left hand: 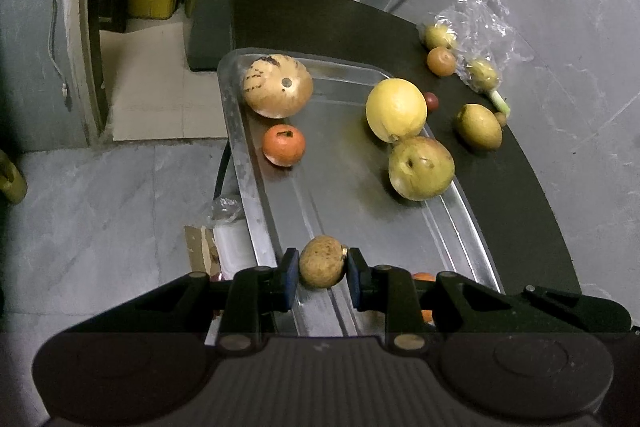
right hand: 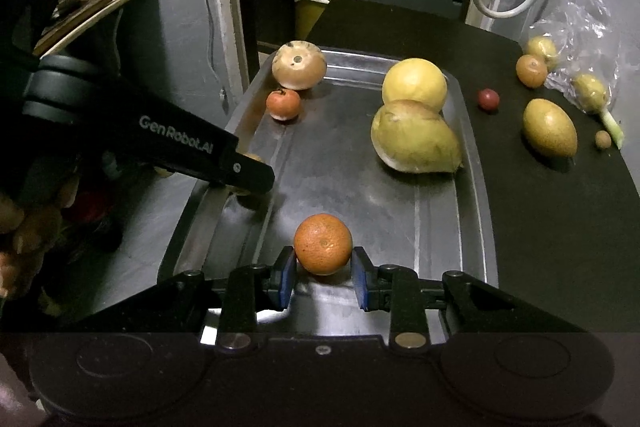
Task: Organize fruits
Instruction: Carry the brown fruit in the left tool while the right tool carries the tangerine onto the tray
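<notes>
Two tongs (left hand: 323,269) (right hand: 324,267) grip fruits; tray (right hand: 472,187) holds four.

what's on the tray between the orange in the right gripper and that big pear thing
Nothing: in the right wrist view only bare metal tray lies between the orange in the right gripper and the pear-shaped fruit.

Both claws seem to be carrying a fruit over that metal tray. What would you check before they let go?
1. Left gripper clamps the brown fruit: ok.
2. Right gripper clamps the orange: ok.
3. Bare tray floor ahead of the orange: ok.
4. Height of either fruit above the tray: cannot tell.
5. Grippers clear of each other: ok, the left one sits off to the side.
6. Loose fruit, like the oval one, remains on the dark mat: not ok.
</notes>
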The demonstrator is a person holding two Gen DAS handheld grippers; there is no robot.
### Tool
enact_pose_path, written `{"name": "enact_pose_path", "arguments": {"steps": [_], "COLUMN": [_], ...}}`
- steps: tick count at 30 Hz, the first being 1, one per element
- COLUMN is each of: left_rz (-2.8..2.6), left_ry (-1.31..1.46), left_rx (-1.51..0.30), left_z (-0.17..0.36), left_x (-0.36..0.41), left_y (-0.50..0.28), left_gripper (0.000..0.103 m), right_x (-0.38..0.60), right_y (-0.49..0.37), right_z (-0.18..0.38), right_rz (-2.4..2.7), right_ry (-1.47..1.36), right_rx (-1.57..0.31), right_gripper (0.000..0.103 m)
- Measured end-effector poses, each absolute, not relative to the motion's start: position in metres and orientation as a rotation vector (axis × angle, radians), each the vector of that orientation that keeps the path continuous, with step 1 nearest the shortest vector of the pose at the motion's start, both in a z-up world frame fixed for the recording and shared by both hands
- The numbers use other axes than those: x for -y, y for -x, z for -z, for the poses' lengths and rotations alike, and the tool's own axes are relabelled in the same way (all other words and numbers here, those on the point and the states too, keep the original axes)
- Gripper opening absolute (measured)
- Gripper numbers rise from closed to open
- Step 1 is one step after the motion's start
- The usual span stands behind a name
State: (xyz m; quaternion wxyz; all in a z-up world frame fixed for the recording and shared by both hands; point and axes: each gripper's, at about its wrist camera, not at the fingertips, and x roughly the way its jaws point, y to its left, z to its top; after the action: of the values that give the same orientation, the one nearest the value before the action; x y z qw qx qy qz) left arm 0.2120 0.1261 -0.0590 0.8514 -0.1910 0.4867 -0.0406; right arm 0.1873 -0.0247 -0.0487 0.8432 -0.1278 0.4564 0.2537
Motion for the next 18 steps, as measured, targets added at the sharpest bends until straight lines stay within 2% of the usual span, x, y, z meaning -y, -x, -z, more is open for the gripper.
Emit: {"name": "enact_pose_path", "arguments": {"steps": [14,16,18], "left_rz": [0.071,0.074,0.081], "left_ry": [0.411,0.412,0.419], "left_rx": [-1.020,-1.022,-1.022], "left_z": [0.063,0.063,0.063], "left_x": [-0.131,-0.131,-0.132], "left_y": [-0.228,-0.229,-0.228], "left_gripper": [0.028,0.029,0.033], "right_x": [0.009,0.010,0.010], "right_y": [-0.191,-0.189,-0.188], "right_z": [0.058,0.058,0.057], "right_rz": [-0.525,-0.520,-0.511], "right_ry": [0.281,0.281,0.282], "right_rx": [-0.948,-0.944,-0.942], "right_gripper": [0.033,0.036,0.047]}}
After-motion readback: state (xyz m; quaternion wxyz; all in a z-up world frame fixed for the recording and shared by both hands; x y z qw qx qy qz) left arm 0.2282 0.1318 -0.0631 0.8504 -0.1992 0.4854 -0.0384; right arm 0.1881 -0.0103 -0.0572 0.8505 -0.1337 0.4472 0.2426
